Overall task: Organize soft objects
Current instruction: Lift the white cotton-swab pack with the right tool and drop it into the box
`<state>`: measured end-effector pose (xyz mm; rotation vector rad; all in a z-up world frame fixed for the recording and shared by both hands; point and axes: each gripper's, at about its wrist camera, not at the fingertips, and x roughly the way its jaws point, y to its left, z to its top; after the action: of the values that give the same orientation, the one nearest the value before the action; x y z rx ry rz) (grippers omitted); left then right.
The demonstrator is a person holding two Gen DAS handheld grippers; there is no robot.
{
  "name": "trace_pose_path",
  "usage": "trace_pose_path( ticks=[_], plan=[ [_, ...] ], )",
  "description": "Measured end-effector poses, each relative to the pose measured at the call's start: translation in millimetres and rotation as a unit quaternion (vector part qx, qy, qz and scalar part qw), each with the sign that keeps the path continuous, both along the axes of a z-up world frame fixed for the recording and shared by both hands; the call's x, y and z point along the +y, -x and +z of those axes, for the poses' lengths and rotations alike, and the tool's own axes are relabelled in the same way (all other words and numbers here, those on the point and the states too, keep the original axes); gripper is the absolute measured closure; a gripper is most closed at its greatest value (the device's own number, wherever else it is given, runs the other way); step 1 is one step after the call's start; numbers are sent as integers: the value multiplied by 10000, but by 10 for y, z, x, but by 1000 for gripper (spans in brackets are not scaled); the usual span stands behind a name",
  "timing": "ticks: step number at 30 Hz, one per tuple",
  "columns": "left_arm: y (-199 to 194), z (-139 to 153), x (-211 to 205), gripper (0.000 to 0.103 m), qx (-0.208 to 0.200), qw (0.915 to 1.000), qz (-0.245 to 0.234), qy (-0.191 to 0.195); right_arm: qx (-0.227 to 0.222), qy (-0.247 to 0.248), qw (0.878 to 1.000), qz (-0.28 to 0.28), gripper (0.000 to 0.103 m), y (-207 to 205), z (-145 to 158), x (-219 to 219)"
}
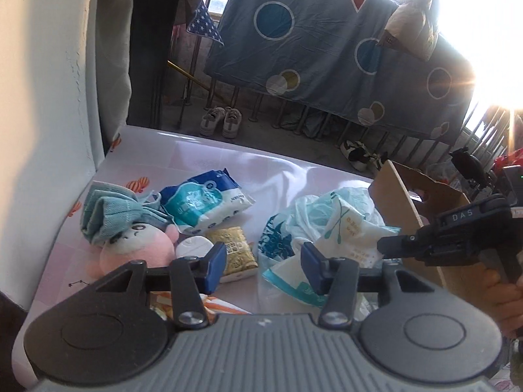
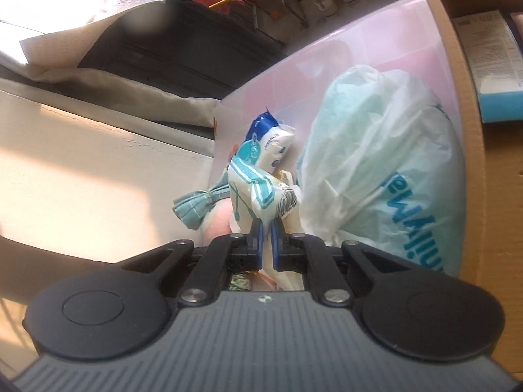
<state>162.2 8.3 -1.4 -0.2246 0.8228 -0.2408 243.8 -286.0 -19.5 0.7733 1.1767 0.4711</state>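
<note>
The right gripper (image 2: 266, 228) is seen clamped on a white packet with teal stripes and a cotton-swab print (image 2: 251, 192), its blue pads pressed together on the packet's lower edge; the packet is lifted clear of the bench (image 1: 228, 156). From the left wrist view the same packet (image 1: 346, 228) is seen at the tip of the right gripper (image 1: 380, 246), just beside the wall of a cardboard box (image 1: 402, 209). The left gripper (image 1: 263, 261) is held with its jaws apart and nothing between them, above the pink-tiled bench. Below it lie a gold sachet (image 1: 235, 251) and a crumpled white plastic bag with blue print (image 1: 287, 228). To the left are found a blue-and-white tissue pack (image 1: 202, 202), a small white round container (image 1: 194, 245), and a pink plush toy (image 1: 137, 248) with a teal cloth (image 1: 111, 212) draped over it, possibly a folded towel, though the blur leaves that unsettled. A blue patterned sheet (image 1: 327, 42) hangs over a railing behind.
</note>
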Motion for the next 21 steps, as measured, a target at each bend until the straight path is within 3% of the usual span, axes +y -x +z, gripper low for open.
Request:
trace_pose_path(
  ticks=[6,13,14,16,19,21],
  plan=[
    [-494,-390,-284,54,841,9942,-477,482,63,-2,9999,-125,99,99,-178,-185],
    [-840,-738,-406,55,1458,9869,-428,542,171,-240,9995,-139,98,-31,-354,-72],
    [-842,-746,-373,57,1496,9859,-372,649,176,-273,9994,-147,98,-27,-365,-80],
    [-832,-744,-321,73,1541,9843,-322,794,182,-400,9989,-186,98,-50,-377,-57],
    [-787,-649,-265,82,1580,9827,-278,921,163,-541,9982,-221,98,-46,-389,-41],
    [-745,-566,-255,83,1567,9826,-264,959,108,-652,9976,-214,98,-20,-363,-39]
  ],
)
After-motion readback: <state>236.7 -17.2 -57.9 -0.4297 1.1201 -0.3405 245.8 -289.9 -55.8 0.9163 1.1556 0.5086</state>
